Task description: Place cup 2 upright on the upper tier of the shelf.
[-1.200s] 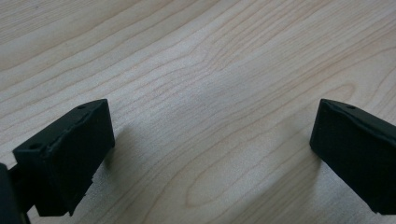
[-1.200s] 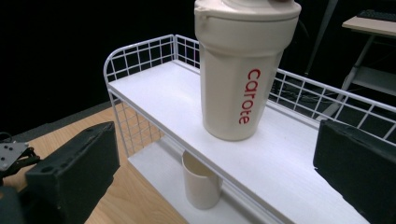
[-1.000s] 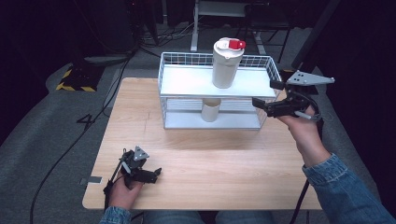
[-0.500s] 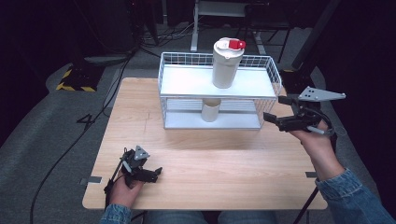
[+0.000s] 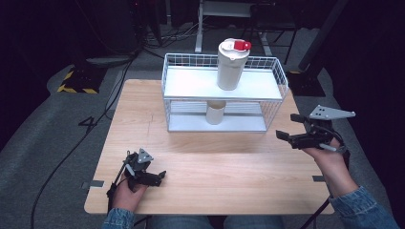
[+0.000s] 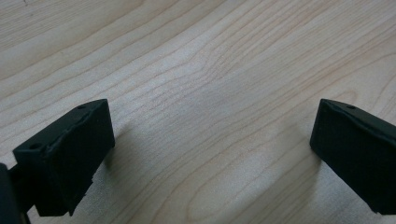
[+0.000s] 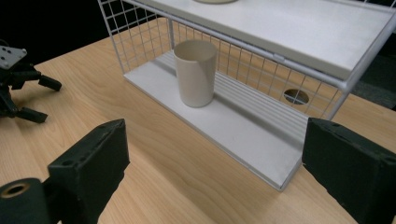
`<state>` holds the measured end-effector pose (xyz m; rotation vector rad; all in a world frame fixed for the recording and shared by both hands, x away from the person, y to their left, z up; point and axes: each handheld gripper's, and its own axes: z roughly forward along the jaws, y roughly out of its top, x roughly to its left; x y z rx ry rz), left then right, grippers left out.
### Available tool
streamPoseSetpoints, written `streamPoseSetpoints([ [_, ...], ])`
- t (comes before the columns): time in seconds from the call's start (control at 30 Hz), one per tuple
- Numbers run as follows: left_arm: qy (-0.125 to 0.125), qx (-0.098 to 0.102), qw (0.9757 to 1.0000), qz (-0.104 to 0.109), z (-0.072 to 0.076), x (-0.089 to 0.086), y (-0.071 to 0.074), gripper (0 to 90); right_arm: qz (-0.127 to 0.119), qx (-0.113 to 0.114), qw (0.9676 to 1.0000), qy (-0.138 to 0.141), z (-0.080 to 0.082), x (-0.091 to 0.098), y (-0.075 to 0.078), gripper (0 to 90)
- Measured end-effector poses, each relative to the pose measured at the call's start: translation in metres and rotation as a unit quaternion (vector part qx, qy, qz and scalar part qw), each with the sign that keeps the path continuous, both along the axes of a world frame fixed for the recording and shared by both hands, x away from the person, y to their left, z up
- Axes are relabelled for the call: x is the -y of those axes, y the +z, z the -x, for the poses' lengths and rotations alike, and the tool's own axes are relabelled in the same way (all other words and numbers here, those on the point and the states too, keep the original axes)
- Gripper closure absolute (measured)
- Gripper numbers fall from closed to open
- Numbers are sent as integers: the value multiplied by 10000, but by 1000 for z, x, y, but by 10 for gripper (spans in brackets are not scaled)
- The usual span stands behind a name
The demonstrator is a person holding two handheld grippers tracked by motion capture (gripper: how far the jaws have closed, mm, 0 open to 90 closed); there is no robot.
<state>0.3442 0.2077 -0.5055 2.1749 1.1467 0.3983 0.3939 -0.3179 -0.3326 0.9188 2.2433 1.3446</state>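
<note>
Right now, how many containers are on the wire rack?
2. A tall white bottle with a red-tabbed lid stands on the wire rack's top shelf; a beige cup stands on the bottom shelf, below it. Nothing else shows on the rack.

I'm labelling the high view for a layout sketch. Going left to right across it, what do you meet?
Left claw on the table → wire shelf rack → cream cup on its lower shelf → right claw.
</note>
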Motion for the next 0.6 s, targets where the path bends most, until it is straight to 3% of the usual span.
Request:
streamPoseSetpoints([
  [0.17,2,3,10000,1,0,0,0,3,208,-69,9998,22,5,4,-19,72],
  [0.6,-4,3,10000,-6,0,0,0,3,289,-265,9992,-97,13,4,-62,72],
])
